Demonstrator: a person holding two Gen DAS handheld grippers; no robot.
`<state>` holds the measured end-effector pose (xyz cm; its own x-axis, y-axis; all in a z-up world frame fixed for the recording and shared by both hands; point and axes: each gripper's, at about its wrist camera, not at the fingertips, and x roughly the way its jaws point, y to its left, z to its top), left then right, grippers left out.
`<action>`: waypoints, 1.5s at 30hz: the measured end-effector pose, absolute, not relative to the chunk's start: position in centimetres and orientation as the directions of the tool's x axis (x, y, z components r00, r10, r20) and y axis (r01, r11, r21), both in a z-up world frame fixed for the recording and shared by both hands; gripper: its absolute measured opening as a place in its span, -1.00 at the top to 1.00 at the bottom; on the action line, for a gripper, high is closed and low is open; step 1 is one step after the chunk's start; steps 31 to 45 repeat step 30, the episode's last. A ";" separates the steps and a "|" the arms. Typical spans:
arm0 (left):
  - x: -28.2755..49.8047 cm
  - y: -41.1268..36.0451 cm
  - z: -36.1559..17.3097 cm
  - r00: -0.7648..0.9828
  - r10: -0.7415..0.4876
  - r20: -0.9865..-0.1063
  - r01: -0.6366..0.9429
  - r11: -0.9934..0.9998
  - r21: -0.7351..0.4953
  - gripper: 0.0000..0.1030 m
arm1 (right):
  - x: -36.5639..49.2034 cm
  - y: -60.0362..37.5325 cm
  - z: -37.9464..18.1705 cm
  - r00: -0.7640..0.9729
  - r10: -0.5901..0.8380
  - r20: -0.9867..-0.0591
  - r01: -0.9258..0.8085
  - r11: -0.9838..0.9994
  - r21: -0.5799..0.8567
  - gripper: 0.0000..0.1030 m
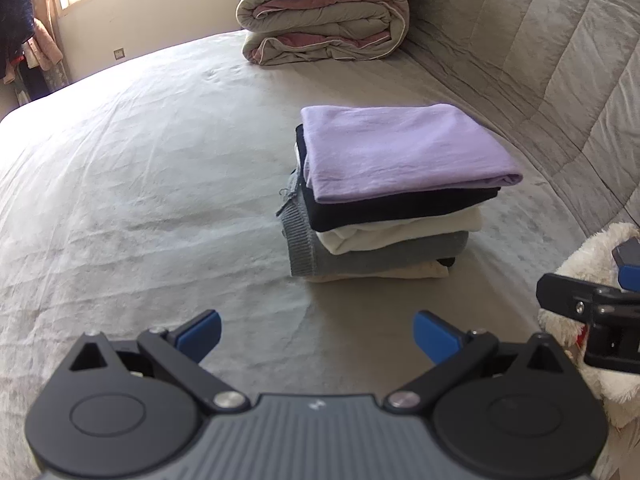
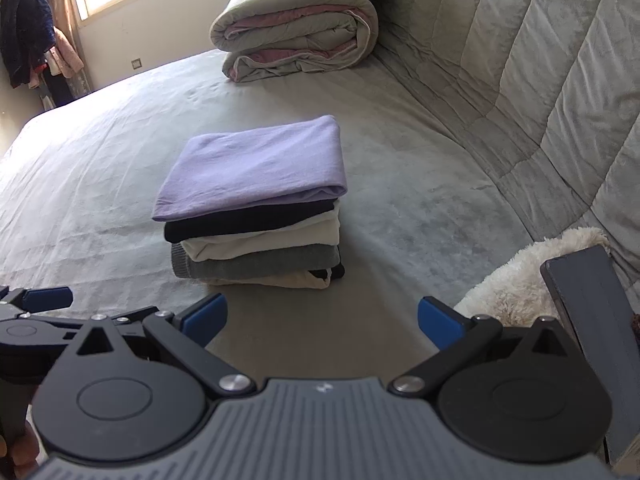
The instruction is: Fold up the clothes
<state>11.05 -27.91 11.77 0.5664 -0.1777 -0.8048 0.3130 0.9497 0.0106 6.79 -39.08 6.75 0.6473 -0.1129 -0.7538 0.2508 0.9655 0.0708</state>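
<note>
A pale grey bed (image 1: pixel 140 168) filled the scene, broad bare sheet at its left. The left gripper (image 1: pixel 316 338) hovered with fingers spread wide, holding nothing. Ahead sat the stack of folded clothes (image 1: pixel 392 196), lilac on top. The right gripper (image 2: pixel 322 320) was likewise spread and empty, a fluffy white garment (image 2: pixel 520 276) just beside it.

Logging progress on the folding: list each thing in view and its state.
Left gripper: open, empty.
Right gripper: open, empty.
Lilac garment: folded, top of stack.
Clothes stack: folded, piled on bed.
Quilt: rolled.
Fluffy white item: unfolded.
</note>
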 end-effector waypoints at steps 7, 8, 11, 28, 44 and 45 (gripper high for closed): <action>8.2 -26.3 12.9 0.601 -0.204 -0.773 0.313 0.950 -0.007 -0.99 | 4.0 -37.9 7.9 0.685 -0.124 -0.718 0.242 0.968 0.064 -1.00; 7.7 -26.0 13.0 0.606 -0.203 -0.769 0.313 0.950 -0.004 -0.99 | 3.7 -37.7 8.0 0.689 -0.124 -0.714 0.241 0.968 0.065 -1.00; 6.3 -25.3 13.0 0.617 -0.199 -0.762 0.313 0.950 0.006 -0.99 | 2.9 -37.2 8.3 0.702 -0.125 -0.701 0.238 0.969 0.066 -1.00; 2.7 -23.0 13.7 0.627 -0.222 -0.747 0.313 0.950 -0.019 -0.99 | -0.3 -34.8 9.1 0.750 -0.135 -0.648 0.225 0.973 0.058 -1.00; 2.7 -22.6 13.6 0.627 -0.220 -0.748 0.306 0.952 -0.024 -0.99 | -0.3 -34.4 9.0 0.750 -0.136 -0.648 0.224 0.973 0.055 -1.00; 2.7 -22.6 13.6 0.627 -0.220 -0.748 0.306 0.952 -0.024 -0.99 | -0.3 -34.4 9.0 0.750 -0.136 -0.648 0.224 0.973 0.055 -1.00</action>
